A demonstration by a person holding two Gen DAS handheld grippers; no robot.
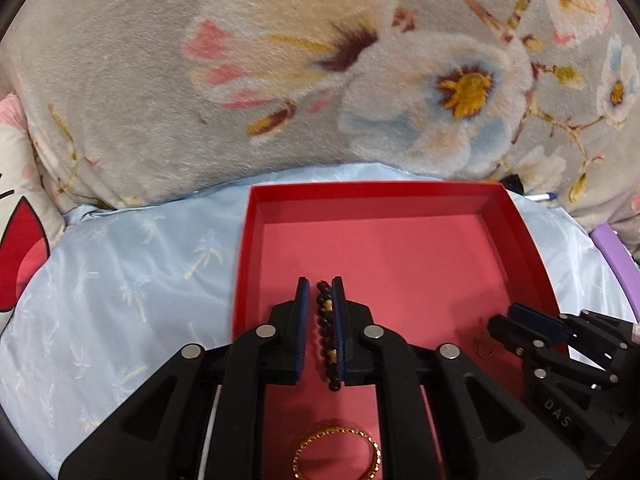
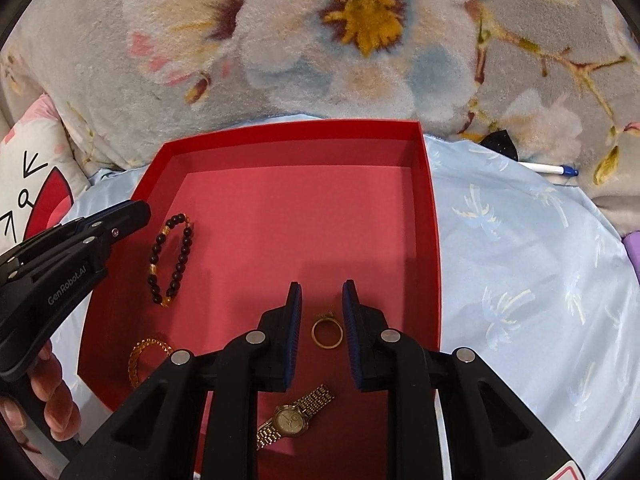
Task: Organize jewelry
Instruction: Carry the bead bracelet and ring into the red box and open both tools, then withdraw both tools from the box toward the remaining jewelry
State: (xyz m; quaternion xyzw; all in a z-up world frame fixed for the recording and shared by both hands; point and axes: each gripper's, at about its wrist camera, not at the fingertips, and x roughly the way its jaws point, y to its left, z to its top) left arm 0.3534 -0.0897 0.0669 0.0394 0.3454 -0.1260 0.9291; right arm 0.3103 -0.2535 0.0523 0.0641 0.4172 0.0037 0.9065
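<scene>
A: Biggest first. What's behind the work area?

B: Floral fleece blanket point(image 2: 340, 40), grey with white and yellow blooms, heaped at the back. In front of it, pale blue satin sheet point(image 2: 520, 260) with a palm print. A cartoon-print pillow point(image 2: 28, 184) sits at the left edge.

A: And the container?

B: Red box point(image 2: 430, 208), shallow, open-topped, pink floor, resting on the sheet.

A: Grippers?

B: Left gripper point(image 1: 321, 300) is over the box's left part, fingers drawn close but with a gap showing on each side of the beaded bracelet point(image 1: 327, 332) seen between them. The right wrist view shows that bracelet point(image 2: 172, 258) lying flat on the box floor, beside the left gripper's tip, so nothing is pinched. Right gripper point(image 2: 321, 300) is spread, empty, its pads on either side of the gold ring point(image 2: 327, 333) lying on the floor below.

A: Other jewelry?

B: Gold watch point(image 2: 294, 420) on the floor near the box's front edge, under the right gripper. Gold chain bracelet point(image 1: 337, 454) at front left, also inside.

A: Small items?

B: A white pen with blue cap point(image 2: 548, 169) on the sheet, outside the box to the right.
</scene>
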